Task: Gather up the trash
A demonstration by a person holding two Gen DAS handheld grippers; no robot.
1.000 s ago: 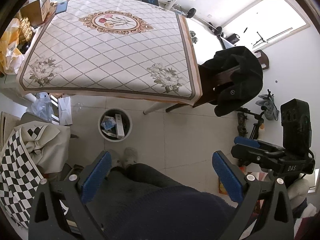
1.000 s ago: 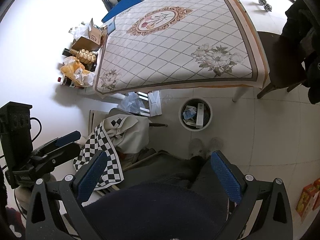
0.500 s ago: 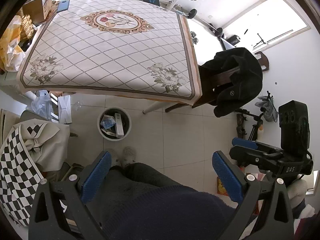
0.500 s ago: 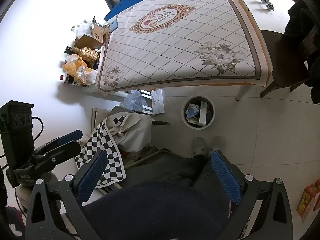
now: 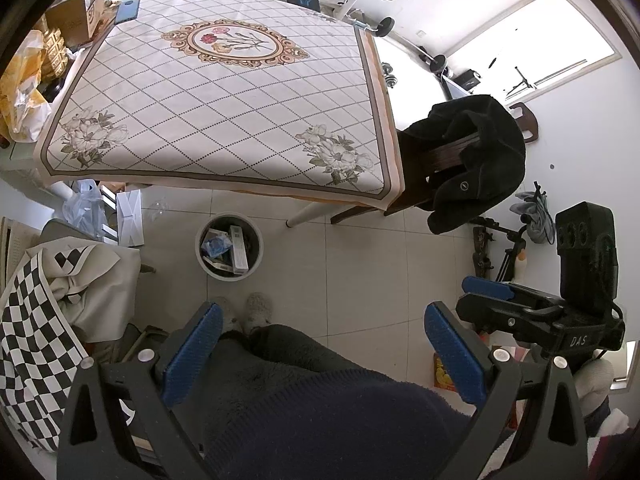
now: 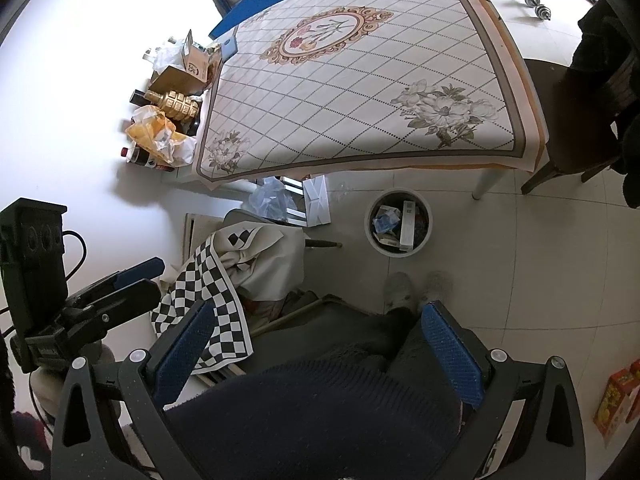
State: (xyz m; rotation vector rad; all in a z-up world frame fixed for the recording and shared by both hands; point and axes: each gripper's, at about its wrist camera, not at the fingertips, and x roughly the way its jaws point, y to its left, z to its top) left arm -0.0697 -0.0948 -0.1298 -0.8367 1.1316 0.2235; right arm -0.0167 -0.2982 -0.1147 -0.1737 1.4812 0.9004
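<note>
A white round trash bin (image 5: 229, 246) stands on the tiled floor in front of the table; it also shows in the right wrist view (image 6: 398, 224). It holds a white box, blue crumpled wrap and other scraps. My left gripper (image 5: 320, 350) is open and empty, held high above my lap and the floor. My right gripper (image 6: 318, 350) is open and empty, also high above my lap. Each gripper shows at the edge of the other's view: the right gripper (image 5: 504, 300) and the left gripper (image 6: 124, 284). The table (image 5: 224, 100) carries a patterned cloth.
A chair with a dark jacket (image 5: 472, 160) stands right of the table. A chair draped with a checkered cloth (image 5: 36, 320) is at the left. Bags, boxes and bottles (image 6: 168, 120) sit by the wall. My slippered feet (image 5: 248, 312) are near the bin.
Both grippers have risen and pulled back a little; the table and bin look slightly smaller and farther away. Both stay open and empty.
</note>
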